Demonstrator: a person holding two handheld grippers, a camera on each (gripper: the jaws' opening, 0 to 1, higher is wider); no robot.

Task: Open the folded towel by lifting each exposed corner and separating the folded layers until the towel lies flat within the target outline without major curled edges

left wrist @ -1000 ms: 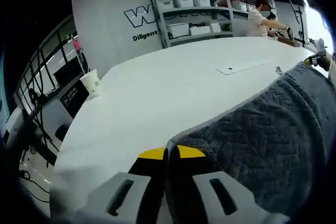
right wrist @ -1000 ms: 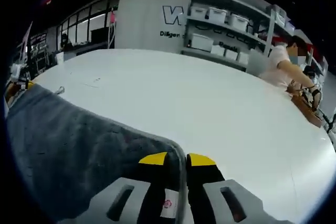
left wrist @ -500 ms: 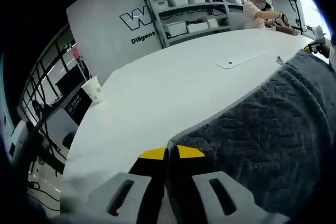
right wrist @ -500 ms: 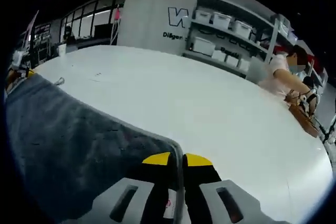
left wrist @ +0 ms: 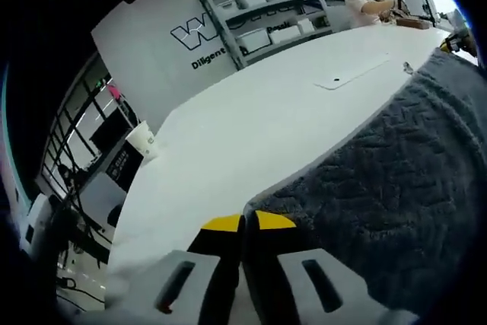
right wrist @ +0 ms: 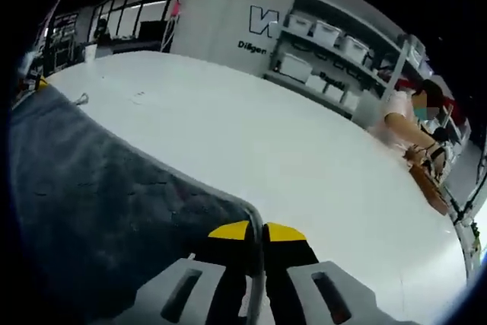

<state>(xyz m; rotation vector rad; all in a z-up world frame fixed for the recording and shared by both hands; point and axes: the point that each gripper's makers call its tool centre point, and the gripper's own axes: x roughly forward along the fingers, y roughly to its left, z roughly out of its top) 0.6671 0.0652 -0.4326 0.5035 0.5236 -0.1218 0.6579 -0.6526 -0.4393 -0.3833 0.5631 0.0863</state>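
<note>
A dark grey textured towel (left wrist: 380, 188) stretches from the left gripper view's lower middle to its right edge, over the white table (left wrist: 251, 119). My left gripper (left wrist: 243, 222) is shut on the towel's near corner, yellow tips together. In the right gripper view the same towel (right wrist: 99, 188) spreads from the left edge to the lower middle. My right gripper (right wrist: 257, 231) is shut on its other corner, the edge pinched between the yellow tips. The other gripper (left wrist: 459, 39) peeks in at the far right of the left gripper view.
A paper cup (left wrist: 142, 141) stands at the table's left edge. A flat white sheet (left wrist: 351, 74) and a small metal item (left wrist: 407, 68) lie farther out. Shelves with white bins (right wrist: 327, 43) line the back wall. A person (right wrist: 403, 112) works at the table's far side.
Both views have tilted and shifted with the hands; the background slid upward in the left gripper view. Both grippers stay shut on the towel corners, and more towel shows.
</note>
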